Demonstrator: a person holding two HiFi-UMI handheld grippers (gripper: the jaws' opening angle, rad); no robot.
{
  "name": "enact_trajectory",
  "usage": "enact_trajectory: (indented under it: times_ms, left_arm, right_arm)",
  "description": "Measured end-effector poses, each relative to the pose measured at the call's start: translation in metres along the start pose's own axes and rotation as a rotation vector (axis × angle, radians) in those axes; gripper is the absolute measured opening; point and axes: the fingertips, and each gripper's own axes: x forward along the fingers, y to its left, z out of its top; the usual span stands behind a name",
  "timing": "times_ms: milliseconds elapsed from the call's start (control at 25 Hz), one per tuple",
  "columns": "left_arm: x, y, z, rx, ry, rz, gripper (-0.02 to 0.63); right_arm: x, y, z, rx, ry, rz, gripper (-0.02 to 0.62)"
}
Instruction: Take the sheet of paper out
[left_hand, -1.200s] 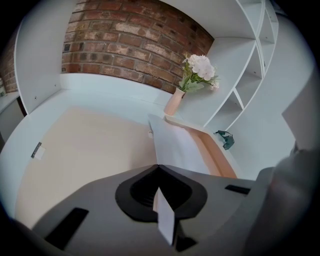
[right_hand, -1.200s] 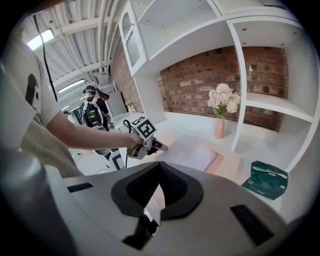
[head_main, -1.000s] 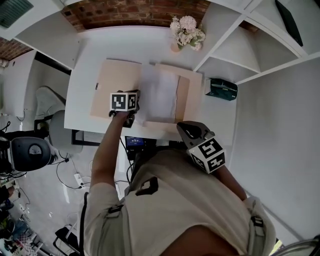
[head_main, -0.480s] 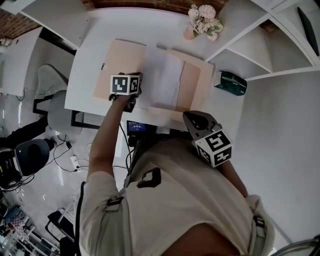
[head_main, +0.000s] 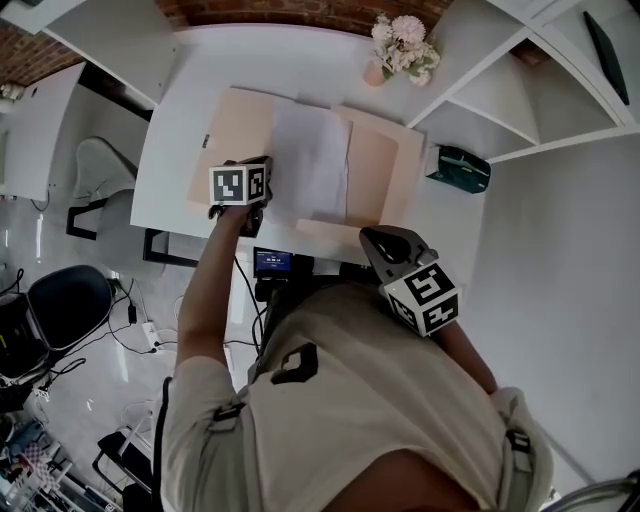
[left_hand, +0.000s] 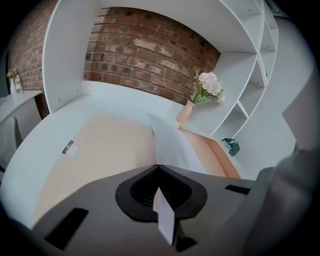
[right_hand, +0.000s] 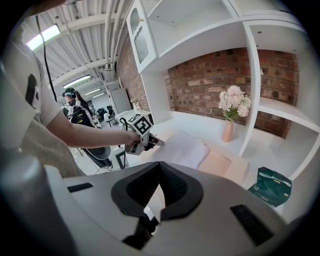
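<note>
Paper (head_main: 312, 165) is lying in the open folder (head_main: 235, 140), with one edge getting pinched.
The left gripper (left_hand: 159, 167) is squeezing shut on the paper's edge to pull it out. The right gripper (right_hand: 160, 164) seems to be biting the folder's near edge, holding it steady. Everything is sitting on a white desk (head_main: 300, 60) by flowers (head_main: 400, 45), shelves (head_main: 500, 90) and a brick wall (left_hand: 145, 60).

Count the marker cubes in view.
2. One black-and-white marker cube tops the left gripper, shut on the white paper sheet; the other tops the right gripper by the tan folder's near edge. None seems hidden.
</note>
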Motion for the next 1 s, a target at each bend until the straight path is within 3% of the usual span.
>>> enact_trajectory:
  times_ms: [1000]
  left_arm:
    - [-0.040, 0.033, 0.008, -0.025, -0.091, 0.051, 0.014]
  right_arm:
    - [0.008, 0.026, 0.007, -0.014, -0.015, -0.005, 0.018]
